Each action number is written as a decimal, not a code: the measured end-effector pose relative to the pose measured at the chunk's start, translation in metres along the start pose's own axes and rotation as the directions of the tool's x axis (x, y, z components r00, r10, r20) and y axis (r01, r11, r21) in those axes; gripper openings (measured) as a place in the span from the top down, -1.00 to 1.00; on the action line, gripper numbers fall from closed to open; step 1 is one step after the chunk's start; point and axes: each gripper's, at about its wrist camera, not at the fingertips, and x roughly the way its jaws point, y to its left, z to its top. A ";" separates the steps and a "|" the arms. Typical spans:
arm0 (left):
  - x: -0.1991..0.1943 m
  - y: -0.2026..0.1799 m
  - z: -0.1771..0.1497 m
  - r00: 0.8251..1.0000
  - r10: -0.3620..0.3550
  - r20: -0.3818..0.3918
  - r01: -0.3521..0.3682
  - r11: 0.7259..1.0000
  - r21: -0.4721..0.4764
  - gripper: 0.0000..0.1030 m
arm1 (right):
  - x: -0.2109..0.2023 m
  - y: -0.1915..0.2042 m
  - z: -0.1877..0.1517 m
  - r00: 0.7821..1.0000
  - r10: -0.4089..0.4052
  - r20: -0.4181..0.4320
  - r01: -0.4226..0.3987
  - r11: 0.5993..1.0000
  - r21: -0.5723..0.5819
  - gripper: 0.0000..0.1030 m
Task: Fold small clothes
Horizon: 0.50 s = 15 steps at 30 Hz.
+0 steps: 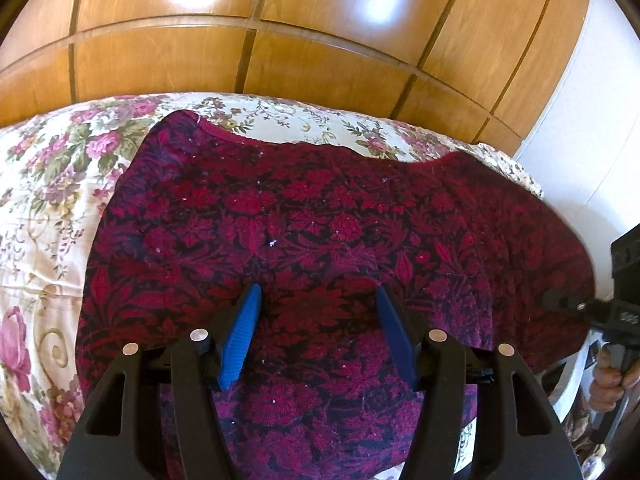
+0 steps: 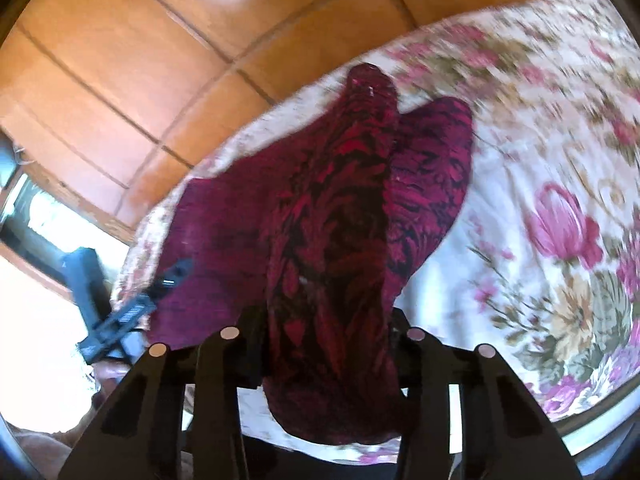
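Note:
A dark red garment [image 1: 320,208] with a black leaf pattern lies spread on a floral bedspread [image 1: 48,184]. My left gripper [image 1: 318,304] hovers over its near part, its blue pads [image 1: 240,336] apart with cloth lying below and between them, not pinched. In the right wrist view a raised ridge of the same garment [image 2: 344,200] runs into my right gripper [image 2: 328,312], which is shut on it; the cloth covers the fingertips and hangs below them. The right gripper also shows at the garment's right edge [image 1: 576,304], and the left gripper at its left [image 2: 160,284].
Wooden panels [image 1: 280,40] rise right behind the bed. A white wall [image 1: 580,120] stands at the right, beyond the bed's corner. A hand [image 1: 608,384] holds the right gripper's handle. Bare bedspread [image 2: 540,160] lies on the garment's far side from the left gripper.

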 end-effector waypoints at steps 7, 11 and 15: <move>-0.005 0.020 0.005 0.995 -0.100 0.004 0.100 0.989 -0.107 -0.09 | 0.016 0.074 0.009 0.994 0.109 -0.009 -0.109 0.984 -0.140 0.32; -0.019 0.034 0.010 0.987 -0.156 0.030 0.159 0.973 -0.168 -0.09 | 0.032 0.098 0.010 0.996 0.083 -0.019 -0.085 0.977 -0.197 0.32; -0.043 0.056 0.017 0.974 -0.206 0.090 0.221 0.952 -0.212 -0.13 | 0.037 0.115 0.009 0.999 0.040 -0.014 -0.043 0.963 -0.266 0.32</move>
